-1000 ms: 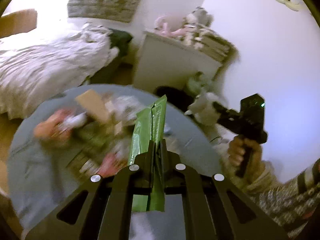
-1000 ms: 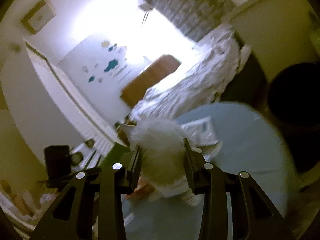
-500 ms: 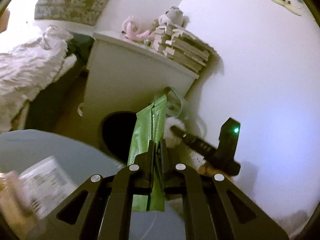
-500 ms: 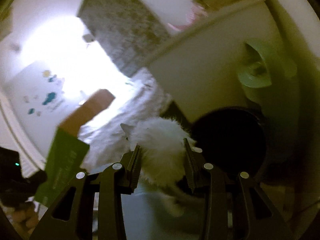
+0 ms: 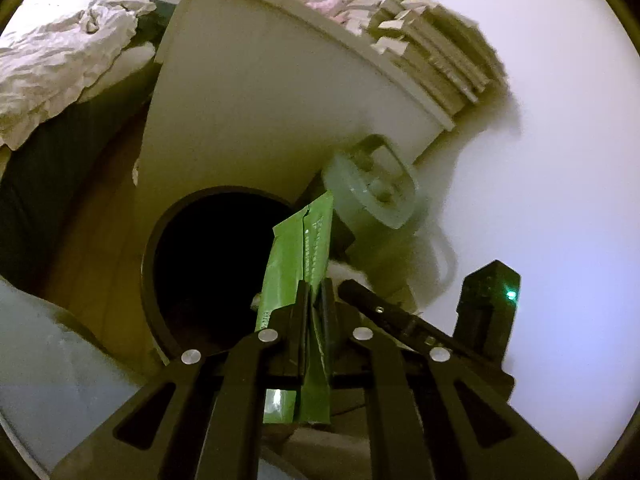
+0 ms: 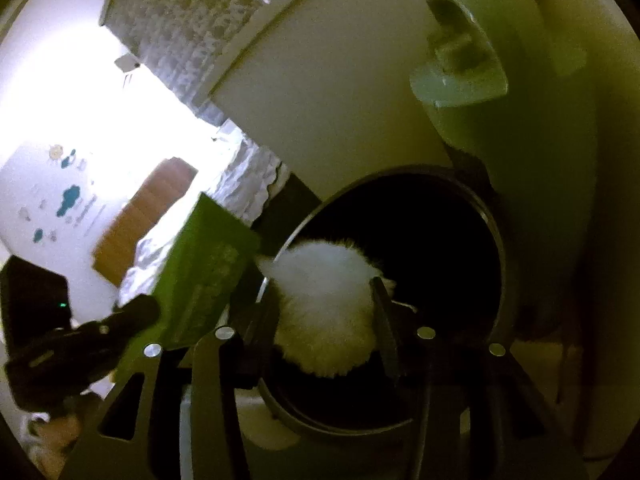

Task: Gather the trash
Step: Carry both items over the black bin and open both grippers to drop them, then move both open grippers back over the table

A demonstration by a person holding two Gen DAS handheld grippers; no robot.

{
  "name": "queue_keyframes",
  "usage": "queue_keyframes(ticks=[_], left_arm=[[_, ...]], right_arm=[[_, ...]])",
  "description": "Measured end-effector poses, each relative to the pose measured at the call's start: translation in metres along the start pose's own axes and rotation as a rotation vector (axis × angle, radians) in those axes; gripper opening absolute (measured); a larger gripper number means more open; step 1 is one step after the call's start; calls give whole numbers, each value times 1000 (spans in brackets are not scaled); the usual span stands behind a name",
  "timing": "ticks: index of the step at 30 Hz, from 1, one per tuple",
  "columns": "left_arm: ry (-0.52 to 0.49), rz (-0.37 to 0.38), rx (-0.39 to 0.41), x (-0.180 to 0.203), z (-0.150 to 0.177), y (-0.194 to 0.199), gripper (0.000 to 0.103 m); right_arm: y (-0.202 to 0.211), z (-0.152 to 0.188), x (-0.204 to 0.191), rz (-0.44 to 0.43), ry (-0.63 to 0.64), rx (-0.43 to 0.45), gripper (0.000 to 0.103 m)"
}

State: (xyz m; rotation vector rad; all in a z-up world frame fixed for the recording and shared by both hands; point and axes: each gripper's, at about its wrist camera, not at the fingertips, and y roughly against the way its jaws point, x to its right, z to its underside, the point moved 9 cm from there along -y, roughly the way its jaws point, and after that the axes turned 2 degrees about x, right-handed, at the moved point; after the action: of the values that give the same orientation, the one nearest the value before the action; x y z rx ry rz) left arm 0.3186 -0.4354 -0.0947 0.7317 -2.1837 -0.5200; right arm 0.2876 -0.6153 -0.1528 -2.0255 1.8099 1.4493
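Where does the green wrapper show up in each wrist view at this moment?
Left wrist: green wrapper stands at centre, clamped in the left gripper, its top over the black bin's right side.
Right wrist: green wrapper at left of centre, just left of the bin rim.
Shared landmark: the round black bin.

Your left gripper points downward with its jaws nearly closed. Your right gripper, just to its right, tilts down too; its jaws have just been opening.

Bin interior too dark to read; stacked books blurred.
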Motion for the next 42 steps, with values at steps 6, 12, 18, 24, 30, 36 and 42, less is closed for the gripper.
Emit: queue_keyframes(ticks=[6,12,18,24,30,36,42], left_arm=[[53,-20,-8,-9,4,-2,39],[50,-43,50,-5,10,35,72],[64,-35,84,7,34,88,81],[19,-79,106,15,80,157,81],[-101,-257,185,8,135,248,88],[-112,-515,220,-38,177,325,91],[-78,-625,188,-81,209,357,91]], right_arm=[[-2,1,12,32,-57,21,71],[-28,21,29,118,-88,-75,70],[-38,8,22,105,-86,15,78],[-51,5,26,227,-5,49,81],[-58,9,22,224,48,77,88],[-55,-2,24,166,2,157,94],[-46,19,16,257,65,114,97]])
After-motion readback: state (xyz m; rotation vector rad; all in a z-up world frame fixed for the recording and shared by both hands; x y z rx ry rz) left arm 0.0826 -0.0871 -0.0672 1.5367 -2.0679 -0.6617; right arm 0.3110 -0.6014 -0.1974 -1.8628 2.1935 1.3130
